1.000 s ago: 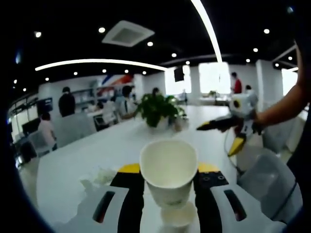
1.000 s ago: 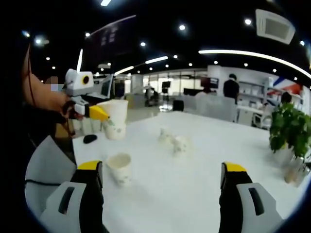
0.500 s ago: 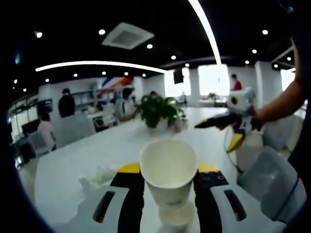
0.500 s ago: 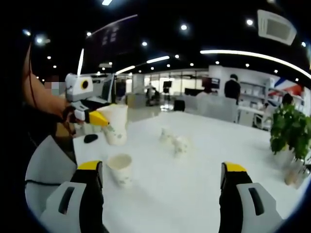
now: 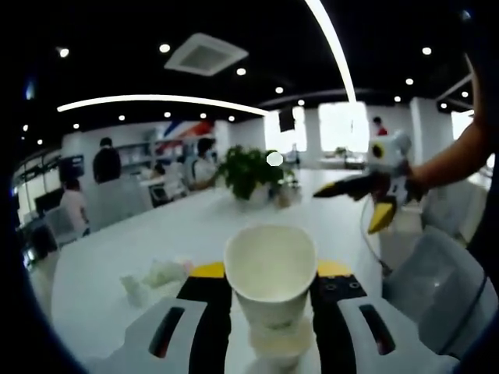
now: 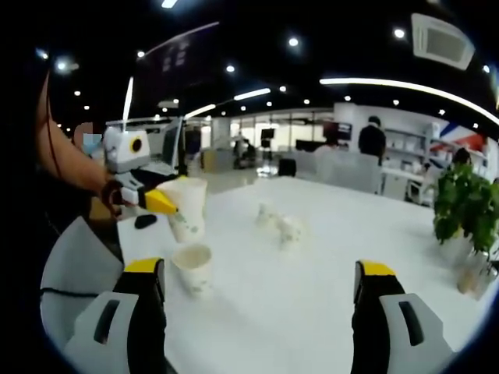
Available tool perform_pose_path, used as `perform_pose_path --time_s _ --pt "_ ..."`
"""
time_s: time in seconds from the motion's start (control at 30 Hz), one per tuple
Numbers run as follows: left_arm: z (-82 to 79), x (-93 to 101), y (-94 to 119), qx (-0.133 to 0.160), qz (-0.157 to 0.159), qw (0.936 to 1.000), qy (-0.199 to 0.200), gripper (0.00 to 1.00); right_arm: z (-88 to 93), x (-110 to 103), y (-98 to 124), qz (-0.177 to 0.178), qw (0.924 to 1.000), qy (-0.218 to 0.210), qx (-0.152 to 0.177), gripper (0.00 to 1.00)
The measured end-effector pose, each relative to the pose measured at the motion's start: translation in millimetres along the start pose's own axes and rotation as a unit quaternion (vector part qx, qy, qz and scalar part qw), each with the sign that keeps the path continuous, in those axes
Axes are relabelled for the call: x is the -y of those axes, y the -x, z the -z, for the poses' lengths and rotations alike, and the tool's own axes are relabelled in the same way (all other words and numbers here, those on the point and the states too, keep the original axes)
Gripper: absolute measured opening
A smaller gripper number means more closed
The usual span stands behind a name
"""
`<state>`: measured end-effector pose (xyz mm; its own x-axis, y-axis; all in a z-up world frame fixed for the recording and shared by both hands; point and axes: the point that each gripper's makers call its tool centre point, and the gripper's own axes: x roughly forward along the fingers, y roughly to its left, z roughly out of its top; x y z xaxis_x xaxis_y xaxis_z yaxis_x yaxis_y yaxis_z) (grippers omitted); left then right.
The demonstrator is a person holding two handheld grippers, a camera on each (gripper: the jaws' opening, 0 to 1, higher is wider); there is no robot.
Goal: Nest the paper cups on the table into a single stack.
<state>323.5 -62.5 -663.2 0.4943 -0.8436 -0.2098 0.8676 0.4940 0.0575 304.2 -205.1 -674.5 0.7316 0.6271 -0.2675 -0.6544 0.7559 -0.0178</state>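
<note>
The left gripper clamps a white paper cup above the standing white cup for nesting, while the right gripper gapes wide, empty.

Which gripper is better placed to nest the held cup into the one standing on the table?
Left. The left gripper already grips a paper cup just above the standing cup. The right gripper is open and holds nothing.

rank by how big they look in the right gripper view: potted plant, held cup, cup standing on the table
1. potted plant
2. held cup
3. cup standing on the table
The two cups look close in size; differing nearness makes their order unsure.
</note>
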Motion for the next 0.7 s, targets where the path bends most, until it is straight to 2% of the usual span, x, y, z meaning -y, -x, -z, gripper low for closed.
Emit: perform_pose_path --time_s 0.2,0.53,0.7 --pt "16.9 2.4 -4.9 -0.012 0.0 0.9999 0.008 0.38 5.4 0.3 0.9 0.001 1.0 -0.004 -0.004 0.99" --pt "24.6 1.5 -9.0 -0.012 -0.004 0.9997 0.022 0.38 8.3 1.2 0.6 0.0 1.0 -0.006 -0.008 0.99" --pt "34.5 0.9 -10.9 -0.02 -0.009 0.9995 0.024 0.37 8.5 3.7 -0.2 0.0 0.9999 -0.007 -0.009 0.99"
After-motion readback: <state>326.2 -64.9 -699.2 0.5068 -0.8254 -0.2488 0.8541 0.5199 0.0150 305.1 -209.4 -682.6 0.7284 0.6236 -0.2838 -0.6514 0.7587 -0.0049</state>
